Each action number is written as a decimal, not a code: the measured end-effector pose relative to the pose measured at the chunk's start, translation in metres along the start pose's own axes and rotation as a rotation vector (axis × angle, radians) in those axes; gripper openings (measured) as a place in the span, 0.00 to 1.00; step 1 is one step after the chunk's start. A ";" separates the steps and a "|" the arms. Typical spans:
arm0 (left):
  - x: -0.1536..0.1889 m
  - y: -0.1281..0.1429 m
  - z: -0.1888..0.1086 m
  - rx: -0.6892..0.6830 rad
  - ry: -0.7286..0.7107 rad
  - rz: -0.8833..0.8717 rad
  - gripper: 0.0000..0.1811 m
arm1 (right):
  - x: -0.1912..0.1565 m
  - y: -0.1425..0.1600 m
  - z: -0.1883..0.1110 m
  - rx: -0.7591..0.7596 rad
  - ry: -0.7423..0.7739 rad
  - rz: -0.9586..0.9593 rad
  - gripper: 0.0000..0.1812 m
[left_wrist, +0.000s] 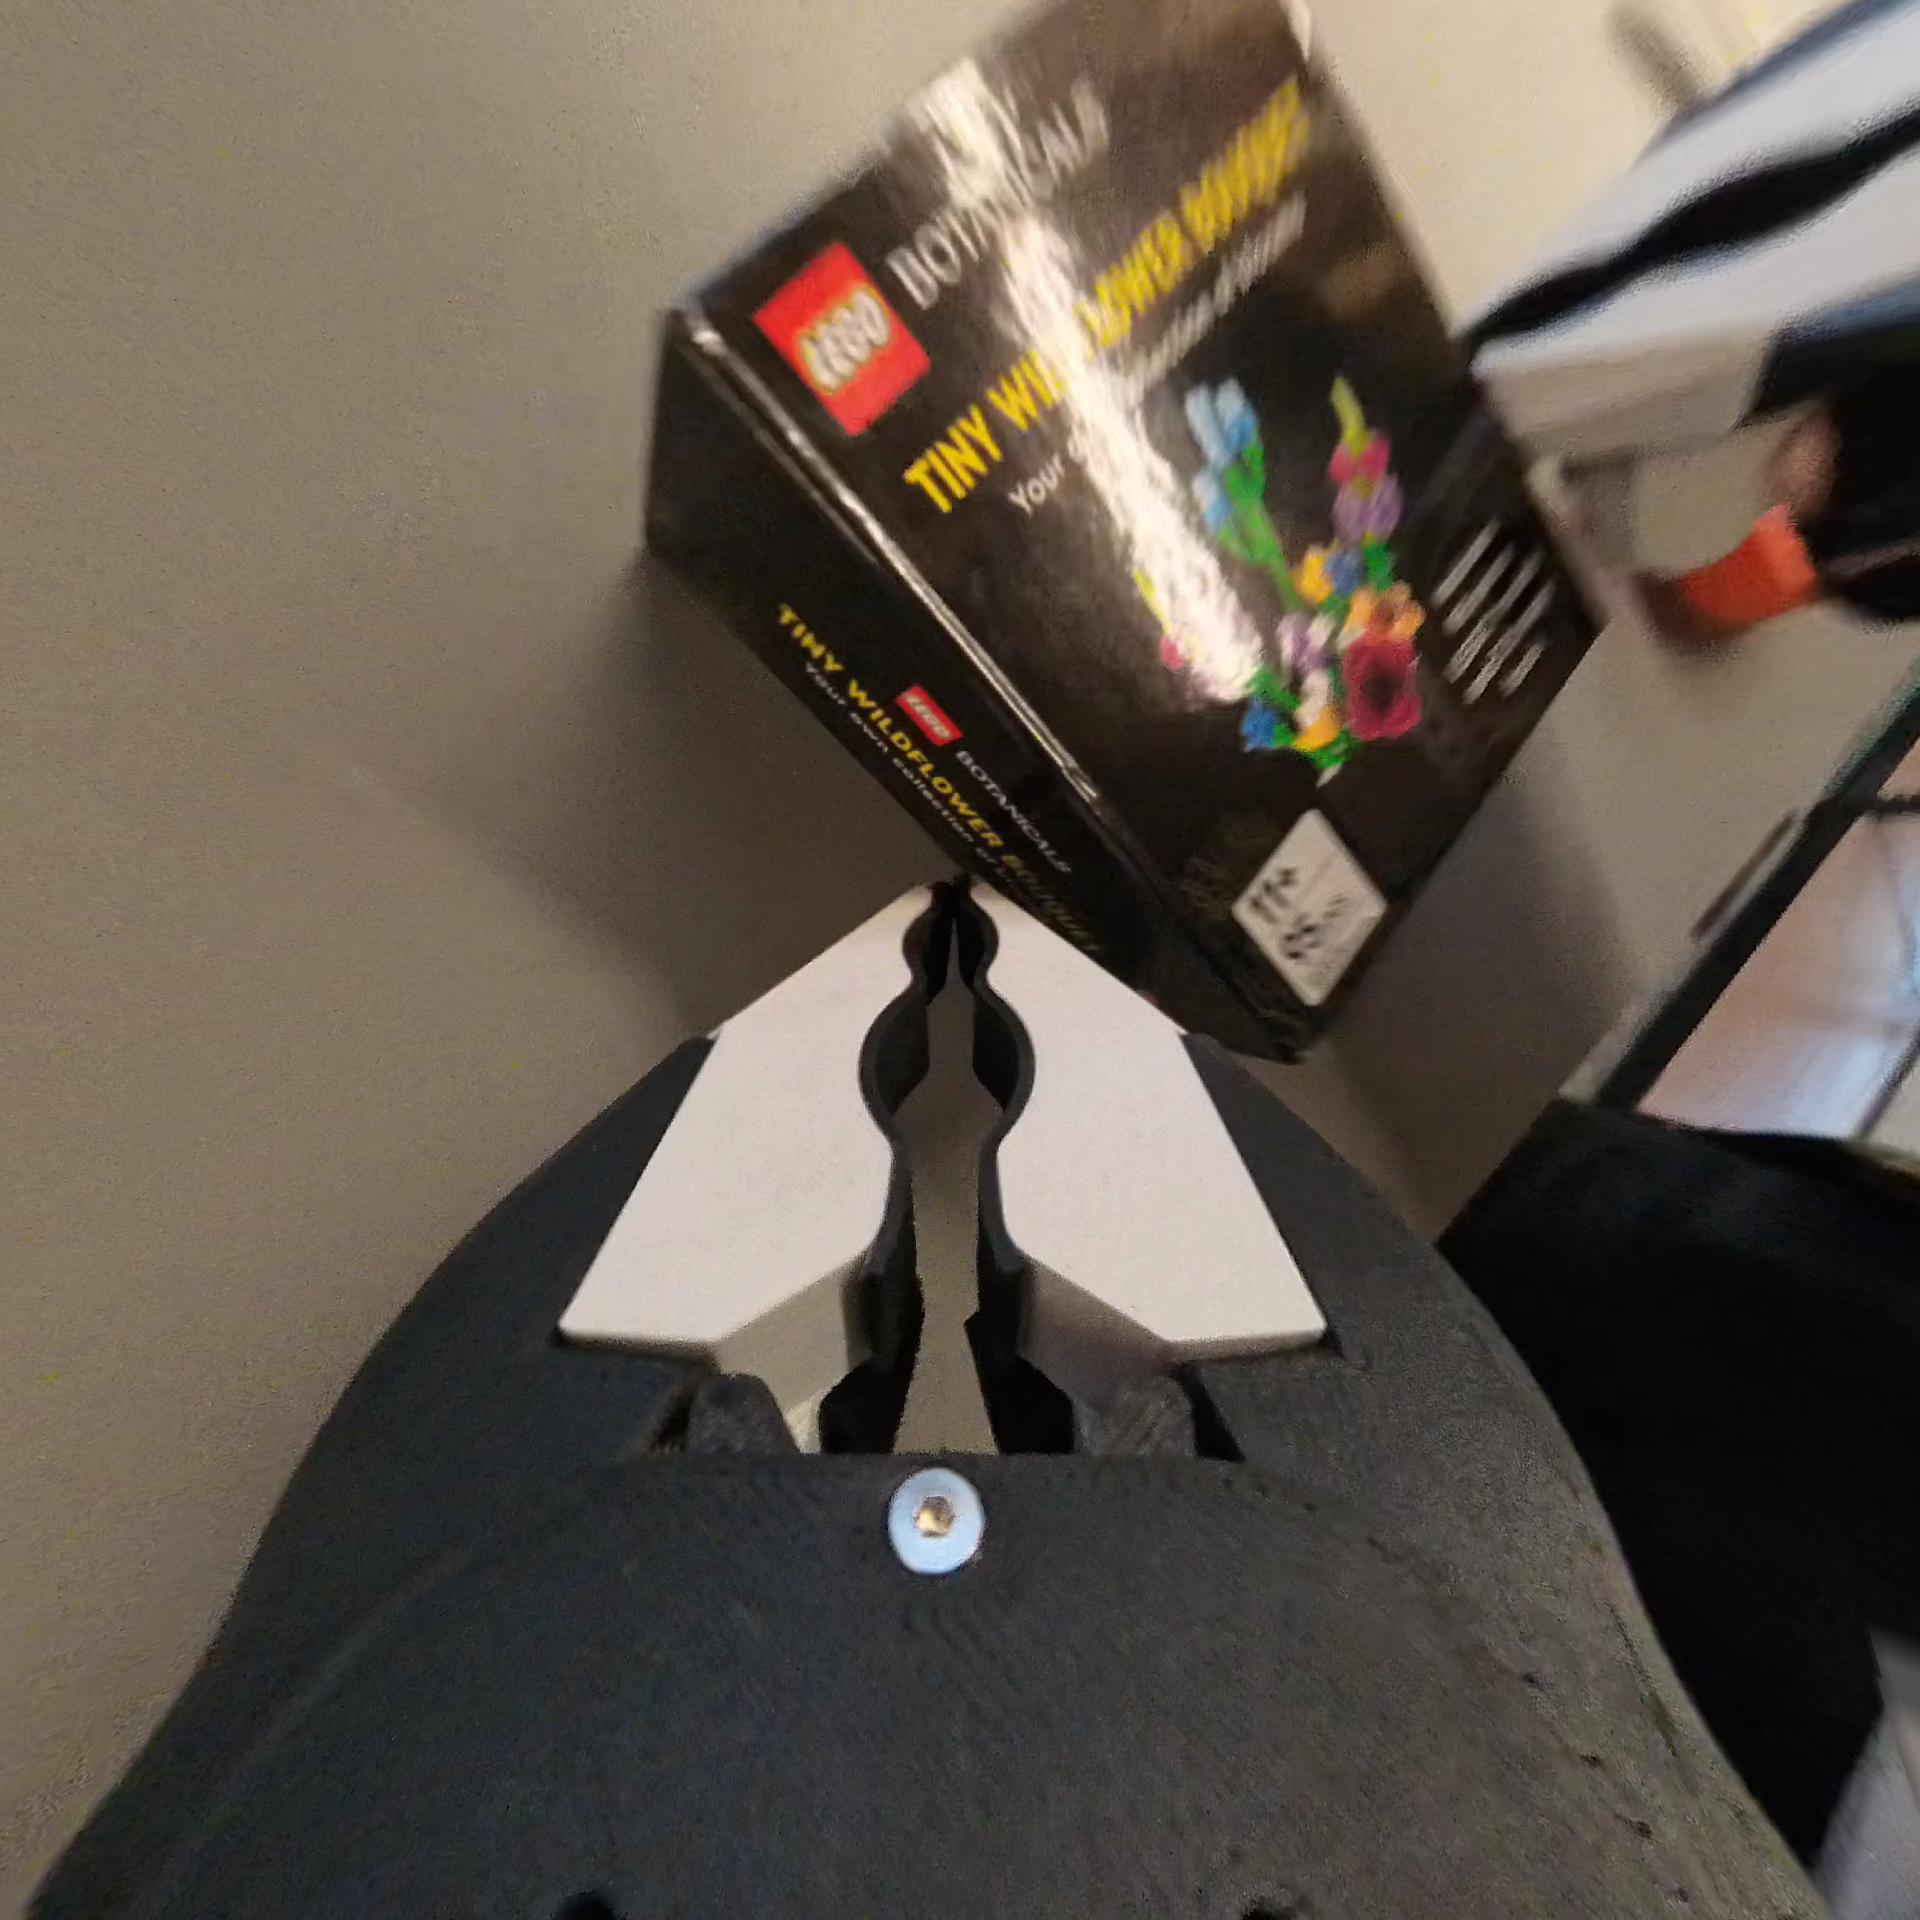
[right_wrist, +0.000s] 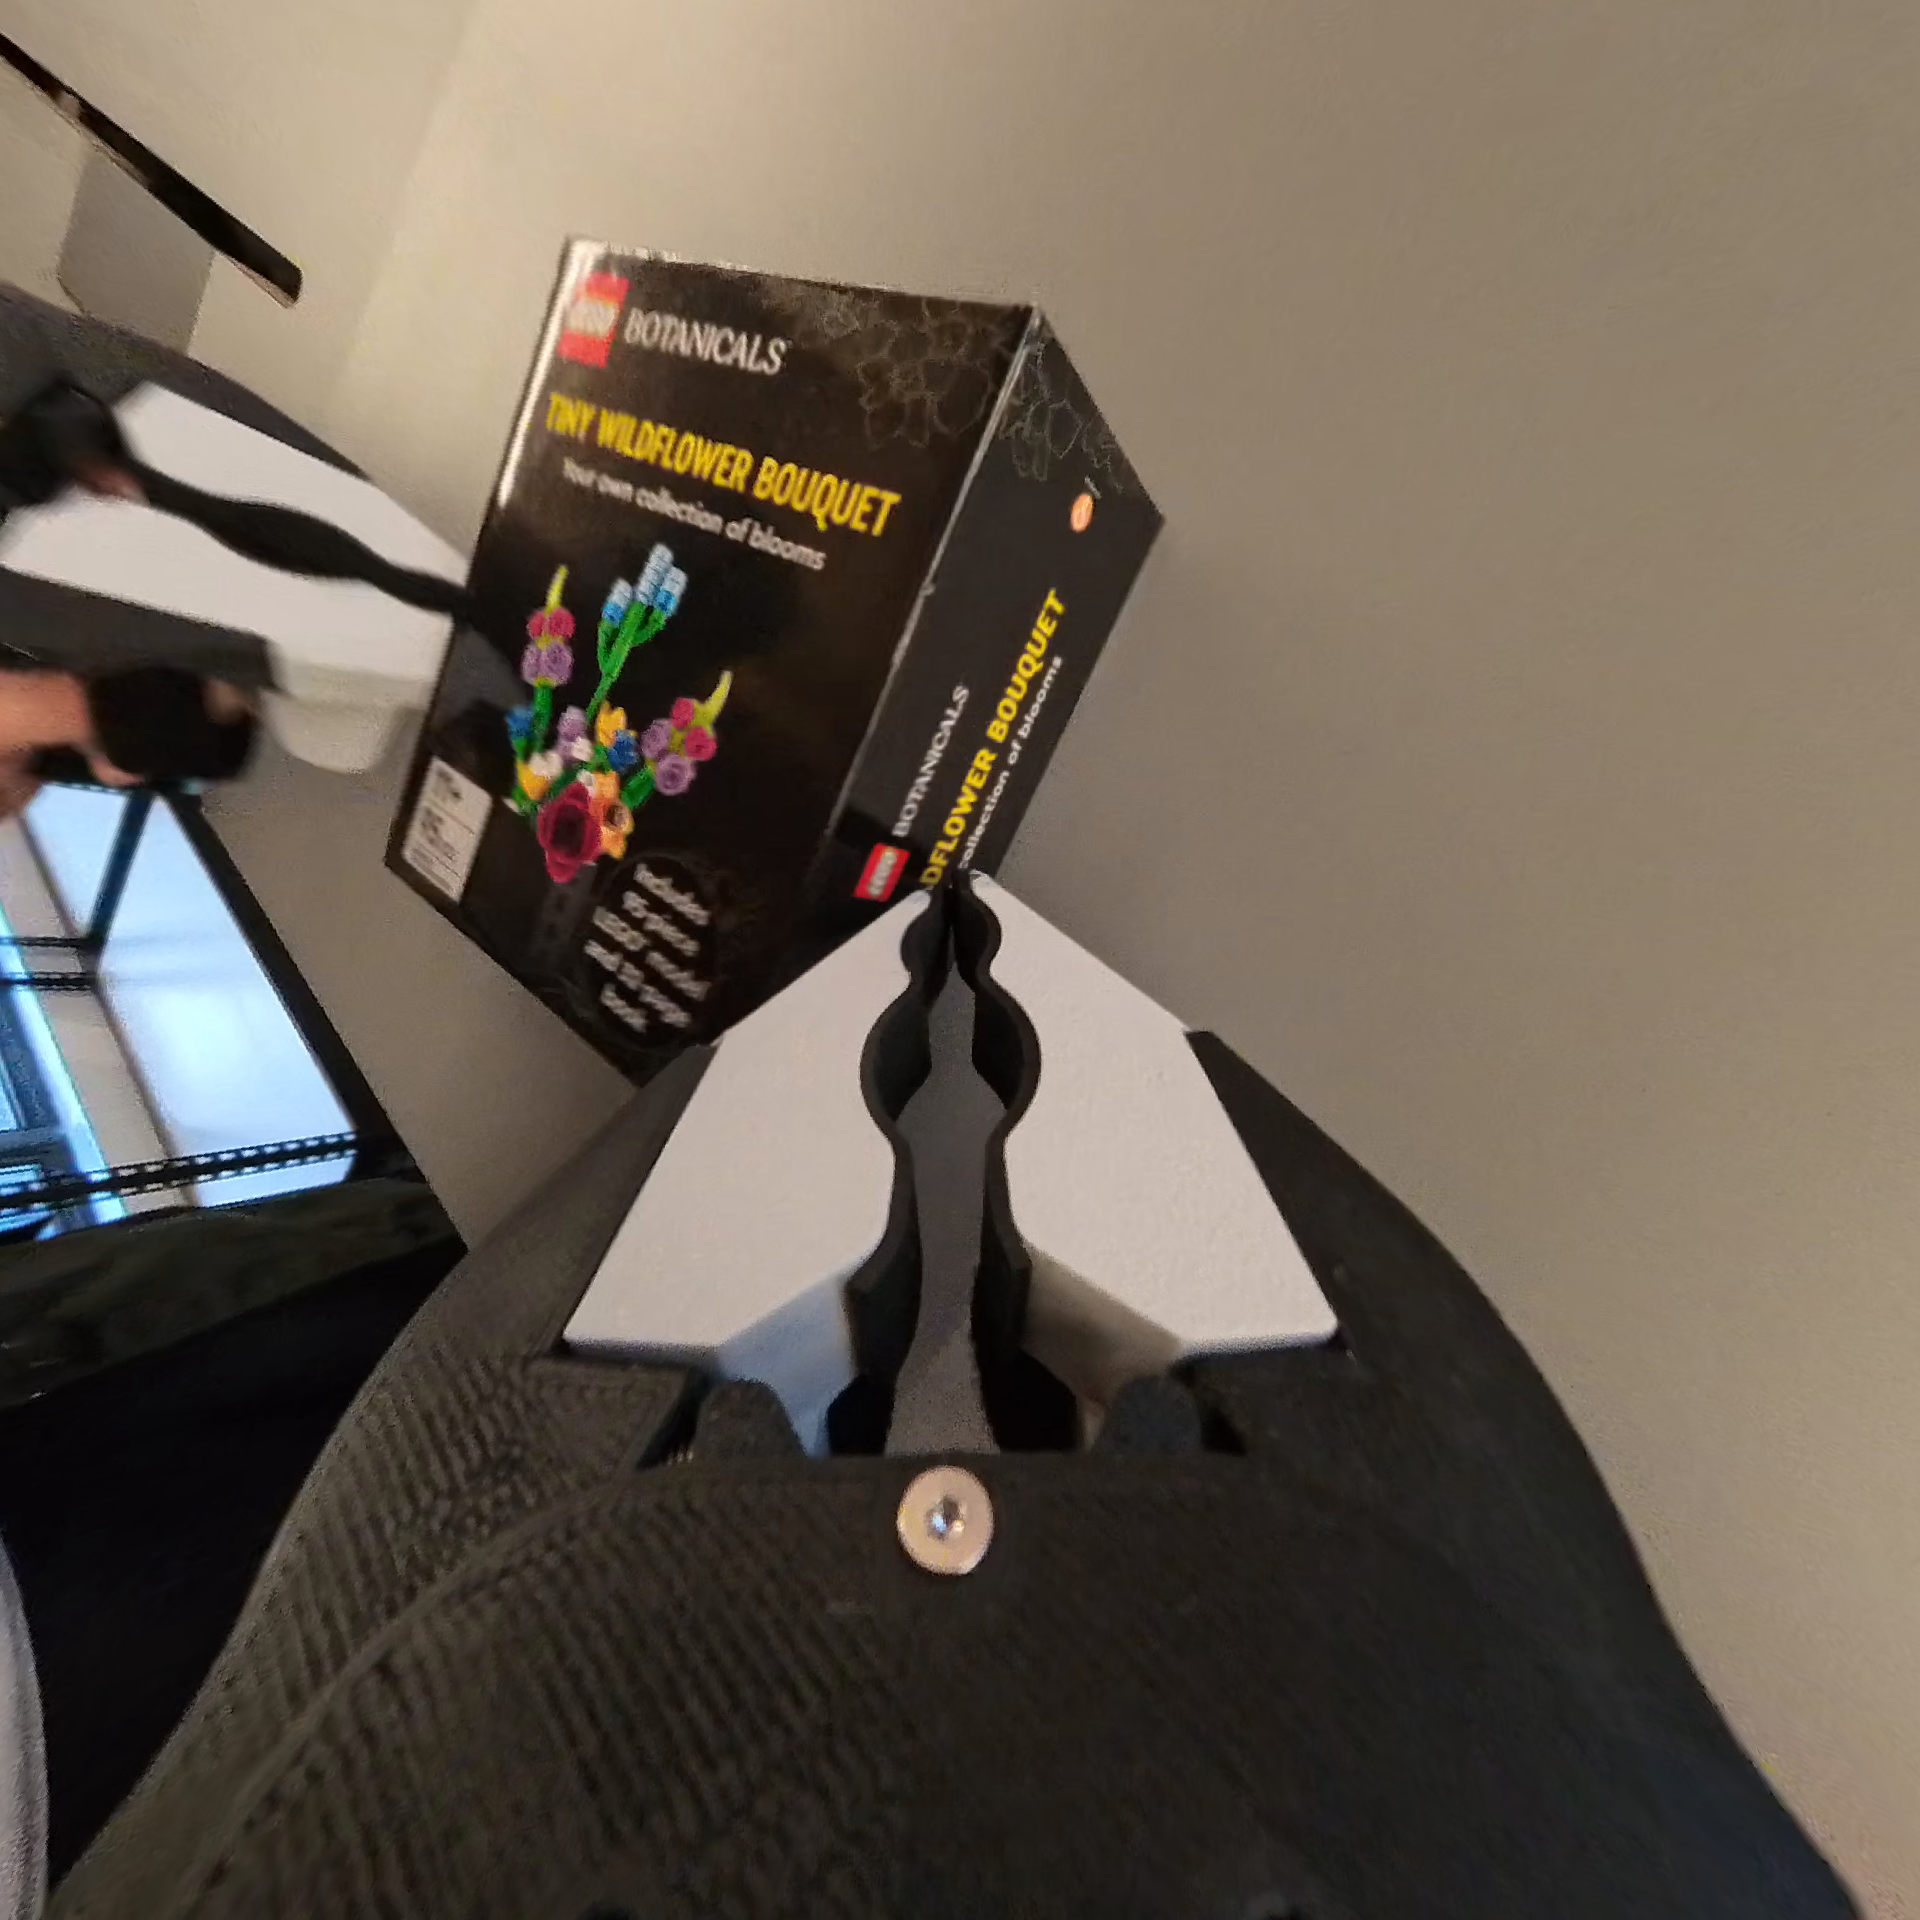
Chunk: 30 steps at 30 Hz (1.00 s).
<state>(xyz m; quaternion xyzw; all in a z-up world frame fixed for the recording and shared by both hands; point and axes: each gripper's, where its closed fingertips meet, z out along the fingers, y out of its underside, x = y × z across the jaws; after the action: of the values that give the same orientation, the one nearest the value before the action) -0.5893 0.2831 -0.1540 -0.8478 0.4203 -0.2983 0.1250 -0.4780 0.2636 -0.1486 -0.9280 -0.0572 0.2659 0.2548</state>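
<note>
While both jaws sit pressed together, left gripper and right gripper flank the black cardboard flower-printed box, each tip touching a side; black metal shelving stands beyond.

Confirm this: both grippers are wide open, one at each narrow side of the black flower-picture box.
Not quite. Both grippers are shut, not open. The left wrist view shows the left gripper closed at one narrow side of the black box; the right wrist view shows the right gripper closed at the other. The rest holds.
</note>
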 end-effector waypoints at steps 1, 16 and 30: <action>-0.001 -0.007 -0.013 0.056 0.008 -0.017 0.04 | 0.001 0.002 0.002 -0.006 0.002 -0.001 0.00; 0.029 -0.021 0.004 -0.190 -0.456 0.893 0.54 | -0.004 0.003 0.011 0.121 -0.190 0.276 0.00; 0.026 -0.025 0.004 0.099 -0.443 0.821 0.50 | -0.007 0.017 0.006 0.135 -0.361 0.571 0.13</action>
<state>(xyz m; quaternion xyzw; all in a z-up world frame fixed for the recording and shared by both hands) -0.5582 0.2778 -0.1349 -0.6477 0.6692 -0.0556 0.3599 -0.4876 0.2499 -0.1577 -0.8256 0.1784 0.4894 0.2170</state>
